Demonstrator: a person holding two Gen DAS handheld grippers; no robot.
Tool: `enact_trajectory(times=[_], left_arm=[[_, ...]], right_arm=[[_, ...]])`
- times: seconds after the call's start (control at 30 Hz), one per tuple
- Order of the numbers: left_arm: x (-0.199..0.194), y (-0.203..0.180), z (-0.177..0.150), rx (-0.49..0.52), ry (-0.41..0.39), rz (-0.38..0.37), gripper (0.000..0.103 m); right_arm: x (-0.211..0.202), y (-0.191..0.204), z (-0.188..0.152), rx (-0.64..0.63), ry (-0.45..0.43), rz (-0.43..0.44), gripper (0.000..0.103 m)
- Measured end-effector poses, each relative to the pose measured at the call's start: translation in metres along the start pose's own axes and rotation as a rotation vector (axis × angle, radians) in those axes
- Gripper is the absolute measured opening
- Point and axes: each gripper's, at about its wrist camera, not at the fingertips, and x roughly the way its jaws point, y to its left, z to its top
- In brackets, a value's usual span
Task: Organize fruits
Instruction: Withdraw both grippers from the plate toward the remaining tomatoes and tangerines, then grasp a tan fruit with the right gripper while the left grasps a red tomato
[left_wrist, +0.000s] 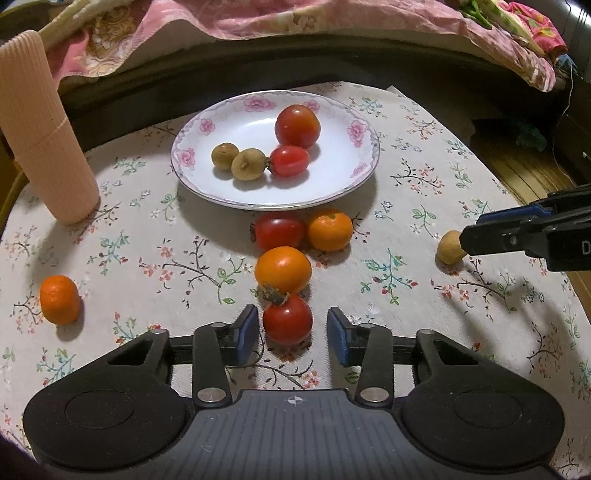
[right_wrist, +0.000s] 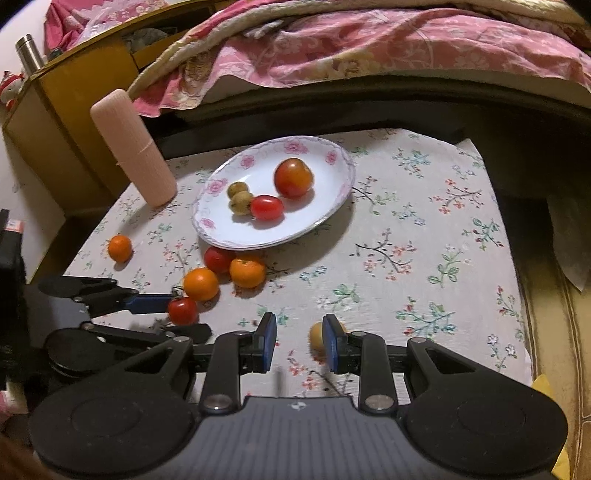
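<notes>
A red tomato (left_wrist: 287, 323) with a dry stalk lies on the flowered cloth between the blue pads of my left gripper (left_wrist: 291, 334). The jaws stand open, with a sliver of space on the left and more on the right. From the right wrist view the same left gripper (right_wrist: 190, 314) flanks that tomato (right_wrist: 183, 310). My right gripper (right_wrist: 299, 345) is open by a narrow gap with bare cloth between the pads. A small tan longan (right_wrist: 317, 334) rests just past its right fingertip, partly hidden. The white flowered plate (left_wrist: 184, 155) holds two tomatoes and two longans.
In front of the plate lie another tomato (left_wrist: 279, 230), a tangerine (left_wrist: 330, 229) and an orange fruit (left_wrist: 282, 269) in a tight cluster. A lone tangerine (left_wrist: 59, 300) sits far left. A pink ribbed cylinder (left_wrist: 44, 140) stands at the back left. Bedding lies behind the table.
</notes>
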Motion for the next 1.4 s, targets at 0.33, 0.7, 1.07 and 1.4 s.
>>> enact_trajectory(times=[0.33, 0.7, 1.07, 1.4], left_arm=[[-0.014, -0.008, -0.004, 0.038, -0.001, -0.010, 0.037], [-0.008, -0.005, -0.009, 0.024, 0.000, -0.025, 0.041], [0.002, -0.005, 0.002, 0.019, -0.016, -0.018, 0.043], [-0.014, -0.022, -0.003, 0.060, 0.007, -0.002, 0.035]], right_arm=[[-0.002, -0.016, -0.018, 0.030, 0.022, -0.024, 0.030], [0.009, -0.006, -0.016, -0.022, 0.002, -0.037, 0.036], [0.031, 0.007, -0.014, -0.138, 0.007, -0.101, 0.031], [0.020, 0.008, -0.022, -0.136, 0.023, -0.083, 0.030]])
